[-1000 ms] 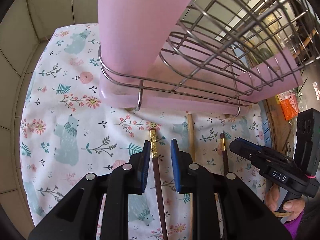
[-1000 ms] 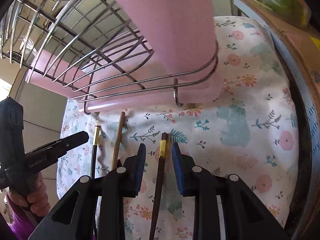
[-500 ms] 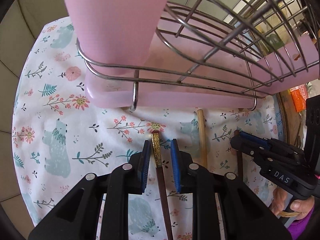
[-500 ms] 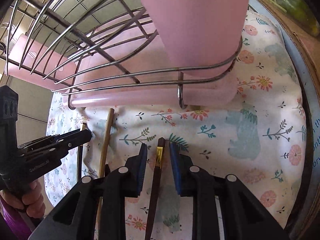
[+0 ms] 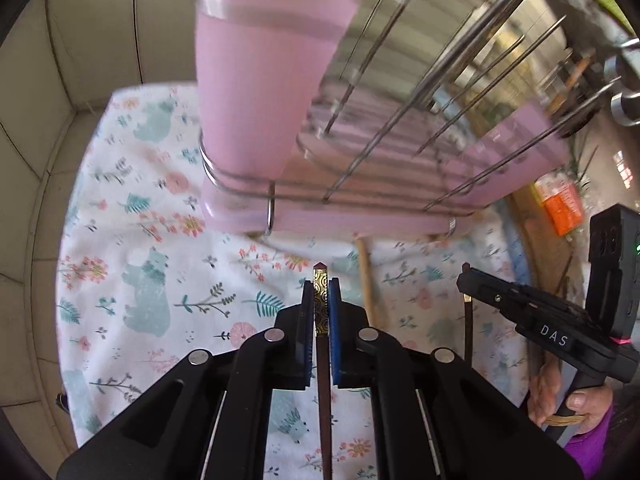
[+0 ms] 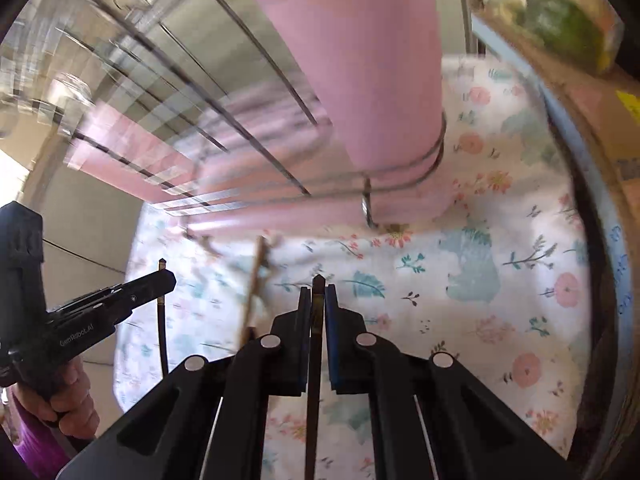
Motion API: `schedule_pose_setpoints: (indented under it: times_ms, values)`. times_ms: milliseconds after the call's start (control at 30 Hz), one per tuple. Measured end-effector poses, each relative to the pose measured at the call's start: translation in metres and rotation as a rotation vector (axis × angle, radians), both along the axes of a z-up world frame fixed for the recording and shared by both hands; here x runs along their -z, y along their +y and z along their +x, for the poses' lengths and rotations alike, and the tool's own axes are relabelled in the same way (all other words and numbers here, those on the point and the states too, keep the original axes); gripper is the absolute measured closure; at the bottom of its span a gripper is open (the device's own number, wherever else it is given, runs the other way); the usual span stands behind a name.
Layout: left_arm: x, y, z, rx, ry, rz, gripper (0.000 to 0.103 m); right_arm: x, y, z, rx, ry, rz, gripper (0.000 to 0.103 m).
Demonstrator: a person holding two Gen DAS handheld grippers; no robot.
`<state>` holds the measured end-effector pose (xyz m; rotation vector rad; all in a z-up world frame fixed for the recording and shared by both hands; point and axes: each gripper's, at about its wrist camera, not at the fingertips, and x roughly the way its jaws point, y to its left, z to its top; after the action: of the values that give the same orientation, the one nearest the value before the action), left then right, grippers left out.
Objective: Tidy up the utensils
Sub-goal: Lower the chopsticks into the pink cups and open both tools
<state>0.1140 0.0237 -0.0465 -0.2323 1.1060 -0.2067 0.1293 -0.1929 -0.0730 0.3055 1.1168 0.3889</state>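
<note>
A: What has the left gripper (image 5: 321, 308) got?

B: Its jaws are closed tight on a dark brown chopstick with a gold patterned band (image 5: 321, 304), pinched near its top end. The right gripper (image 6: 317, 308) is the same: jaws nearly together around a second dark brown chopstick (image 6: 317, 300).

A: Are both clear of the floral cloth on the counter (image 5: 152, 280)?

B: They look raised, tips pointing toward the pink plastic utensil cup (image 5: 260, 92) at the end of the wire dish rack with its pink drip tray (image 5: 400, 216). A pale wooden chopstick (image 5: 366, 276) lies on the cloth between the two grippers.

A: So which step is this?

B: I'd judge the carry: the pair is picked up but not yet stowed. Next calls for swinging each stick upright over the cup's mouth and loosening the jaws only once the tips are inside
</note>
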Motion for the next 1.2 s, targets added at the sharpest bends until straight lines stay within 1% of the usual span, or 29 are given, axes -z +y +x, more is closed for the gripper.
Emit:
schedule_pose_setpoints:
  times_ms: [200, 233, 333, 500, 600, 700, 833, 900, 1033, 1200]
  values:
    - [-0.062, 0.009, -0.033, -0.014, -0.213, -0.007, 0.098, -0.058, -0.008, -0.038, 0.034, -0.2, 0.031, 0.097]
    - [-0.074, 0.011, -0.041, -0.023, -0.263, -0.016, 0.098, -0.068, -0.011, -0.045, 0.041, -0.238, 0.043, 0.097]
    - [-0.105, 0.023, -0.059, -0.05, -0.373, -0.039, 0.098, -0.098, -0.022, -0.067, 0.068, -0.348, 0.055, 0.097]
    - [-0.158, 0.042, -0.079, -0.087, -0.528, -0.063, 0.098, -0.148, -0.037, -0.086, 0.102, -0.48, 0.068, 0.097]
    - [-0.187, 0.047, -0.088, -0.102, -0.606, -0.075, 0.098, -0.175, -0.039, -0.084, 0.116, -0.545, 0.066, 0.097]
    - [-0.214, 0.05, -0.09, -0.105, -0.665, -0.068, 0.098, -0.202, -0.044, -0.083, 0.131, -0.611, 0.06, 0.097]
    - [-0.242, 0.051, -0.089, -0.117, -0.729, -0.039, 0.098, -0.235, -0.052, -0.083, 0.175, -0.72, 0.04, 0.097]
    - [-0.255, 0.054, -0.087, -0.141, -0.763, -0.016, 0.098, -0.248, -0.057, -0.084, 0.206, -0.763, 0.036, 0.097]
    - [-0.271, 0.061, -0.071, -0.186, -0.791, -0.012, 0.098, -0.268, -0.07, -0.078, 0.256, -0.833, 0.039, 0.097]
    - [-0.287, 0.068, -0.052, -0.234, -0.832, 0.014, 0.098, -0.289, -0.081, -0.059, 0.291, -0.88, 0.051, 0.097]
